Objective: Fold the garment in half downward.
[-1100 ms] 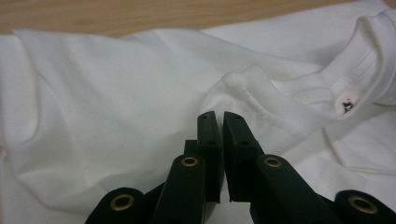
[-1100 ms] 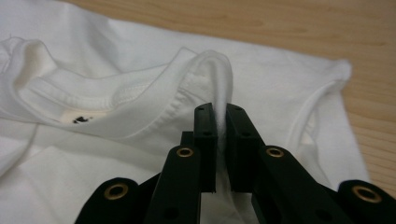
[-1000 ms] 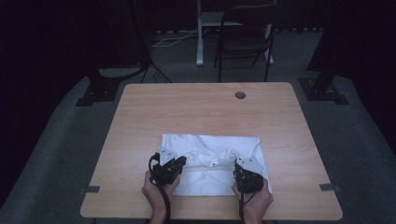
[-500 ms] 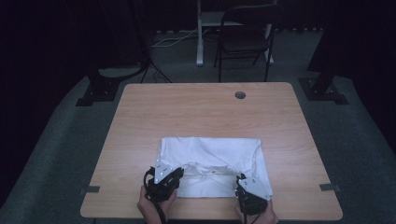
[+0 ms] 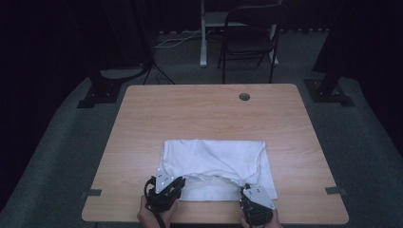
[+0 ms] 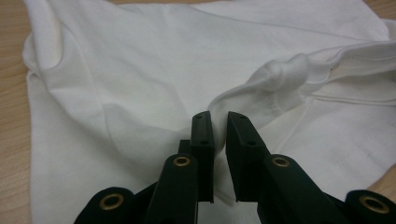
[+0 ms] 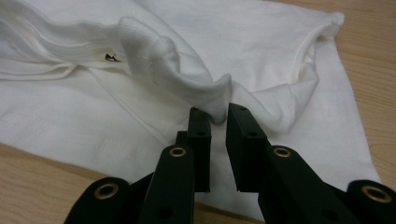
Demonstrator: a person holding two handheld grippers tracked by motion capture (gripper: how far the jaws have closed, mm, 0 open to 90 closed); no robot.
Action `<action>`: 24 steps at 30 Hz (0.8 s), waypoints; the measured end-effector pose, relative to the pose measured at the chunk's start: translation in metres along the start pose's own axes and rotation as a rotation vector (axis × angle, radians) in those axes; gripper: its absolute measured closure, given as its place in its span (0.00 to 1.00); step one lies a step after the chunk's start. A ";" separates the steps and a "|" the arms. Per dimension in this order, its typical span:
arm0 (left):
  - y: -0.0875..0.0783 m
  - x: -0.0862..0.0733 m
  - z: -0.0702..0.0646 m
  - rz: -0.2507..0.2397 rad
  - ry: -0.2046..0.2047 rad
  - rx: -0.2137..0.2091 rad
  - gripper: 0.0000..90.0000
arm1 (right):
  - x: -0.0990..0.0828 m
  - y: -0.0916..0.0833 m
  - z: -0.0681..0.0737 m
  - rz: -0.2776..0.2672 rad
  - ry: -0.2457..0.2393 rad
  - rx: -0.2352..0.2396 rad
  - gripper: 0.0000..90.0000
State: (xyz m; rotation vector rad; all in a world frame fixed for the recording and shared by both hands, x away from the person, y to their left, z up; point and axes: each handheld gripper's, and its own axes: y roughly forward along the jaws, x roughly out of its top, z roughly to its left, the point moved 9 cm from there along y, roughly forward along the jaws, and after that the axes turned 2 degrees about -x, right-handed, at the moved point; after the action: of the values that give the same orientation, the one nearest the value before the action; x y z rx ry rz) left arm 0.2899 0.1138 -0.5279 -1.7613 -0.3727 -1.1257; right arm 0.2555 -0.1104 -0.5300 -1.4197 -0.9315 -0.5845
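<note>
A light wooden table point(image 5: 199, 118) carries a folded white shirt point(image 5: 214, 159) toward six o'clock; a small round grey cap point(image 5: 244, 97) sits near one o'clock.

My left claw point(image 6: 218, 122) is showing matt black plastic jaws with brass-looking rivets; my right claw point(image 7: 218, 117) is looking the same. The shirt point(image 5: 216, 161) is lying as soft white cotton-like cloth, smooth but creased, its collar point(image 7: 177, 65) looking ribbed. The table point(image 5: 199, 114) is showing smooth, light wood grain with a dull sheen.
</note>
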 end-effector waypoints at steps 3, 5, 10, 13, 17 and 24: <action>-0.001 -0.003 0.001 0.005 -0.007 -0.004 0.90 | -0.002 0.000 0.002 0.004 -0.007 0.004 0.88; -0.001 -0.004 -0.001 0.010 -0.001 -0.007 0.87 | -0.003 0.000 0.004 0.006 -0.013 0.007 0.88; -0.003 0.002 -0.011 -0.012 0.022 -0.022 0.70 | -0.003 0.001 0.006 0.005 -0.016 0.009 0.88; 0.000 0.006 -0.020 -0.018 0.052 -0.023 0.58 | -0.002 0.001 0.006 0.002 -0.015 0.010 0.88; 0.007 0.007 -0.028 -0.012 0.083 -0.009 0.49 | -0.001 0.001 0.007 0.001 -0.015 0.012 0.88; 0.010 0.010 -0.030 -0.019 0.109 0.020 0.43 | 0.000 0.001 0.008 -0.002 -0.020 0.019 0.87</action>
State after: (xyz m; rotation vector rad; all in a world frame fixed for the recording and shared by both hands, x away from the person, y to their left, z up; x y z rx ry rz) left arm 0.2867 0.0812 -0.5222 -1.6746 -0.3336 -1.2215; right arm 0.2546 -0.1025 -0.5311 -1.4100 -0.9523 -0.5632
